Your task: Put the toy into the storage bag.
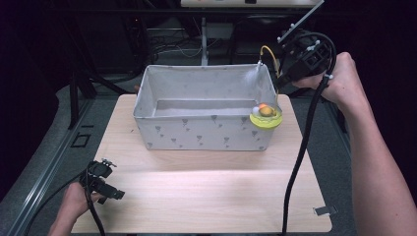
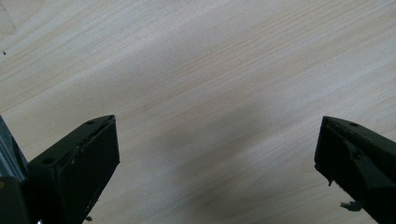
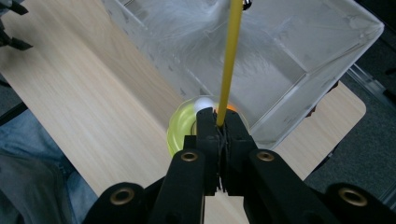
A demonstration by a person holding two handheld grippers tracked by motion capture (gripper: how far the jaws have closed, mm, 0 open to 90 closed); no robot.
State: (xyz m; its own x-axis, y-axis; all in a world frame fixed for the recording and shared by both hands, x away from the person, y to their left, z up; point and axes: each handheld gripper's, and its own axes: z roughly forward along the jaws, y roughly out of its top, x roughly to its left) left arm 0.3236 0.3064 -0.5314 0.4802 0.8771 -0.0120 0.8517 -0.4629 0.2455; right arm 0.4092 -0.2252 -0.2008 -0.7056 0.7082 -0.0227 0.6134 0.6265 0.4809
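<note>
A round yellow-green dish [image 1: 266,119] with a white ball and an orange ball in it hangs at the front right corner of a grey fabric bin [image 1: 206,132]. A thin yellow rod [image 3: 231,60] rises from the dish [image 3: 180,133]. My right gripper [image 3: 221,122] is shut on that rod just above the dish. In the high view the right gripper [image 1: 279,86] hovers over the bin's right end, held by a hand. My left gripper [image 1: 110,191] rests low at the table's front left, its jaws wide open over bare wood [image 2: 217,154] with nothing between them.
The bin [image 3: 299,70] stands at the back middle of the light wooden table [image 1: 206,191] and its inside looks bare. A small metal clip [image 1: 325,210] lies near the front right corner. Dark floor and stands surround the table.
</note>
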